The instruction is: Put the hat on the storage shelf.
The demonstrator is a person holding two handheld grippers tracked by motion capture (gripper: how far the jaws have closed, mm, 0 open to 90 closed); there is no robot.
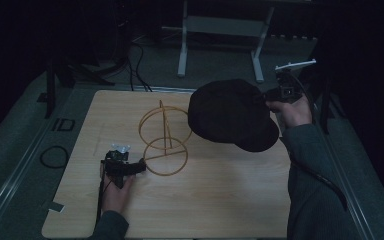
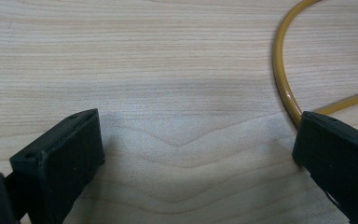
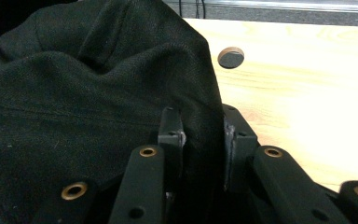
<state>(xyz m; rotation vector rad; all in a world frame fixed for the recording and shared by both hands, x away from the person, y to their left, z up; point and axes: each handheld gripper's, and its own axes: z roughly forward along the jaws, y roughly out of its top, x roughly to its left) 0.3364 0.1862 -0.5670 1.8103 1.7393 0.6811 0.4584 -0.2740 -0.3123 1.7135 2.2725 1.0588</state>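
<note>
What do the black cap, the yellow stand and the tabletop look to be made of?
Black cap: woven cloth, matte, with a visible weave and soft folds, pinched in the right gripper.
Yellow stand: thin wire rings, probably coated metal; glossy highlights in the left gripper view.
Tabletop: light wood or wood-look laminate, grain lines showing.

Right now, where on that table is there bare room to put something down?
The near table between the forearms is bare, also the far-left corner. Middle is crowded: wire stand beside the left tongs, black cap held above by the right tongs.
</note>
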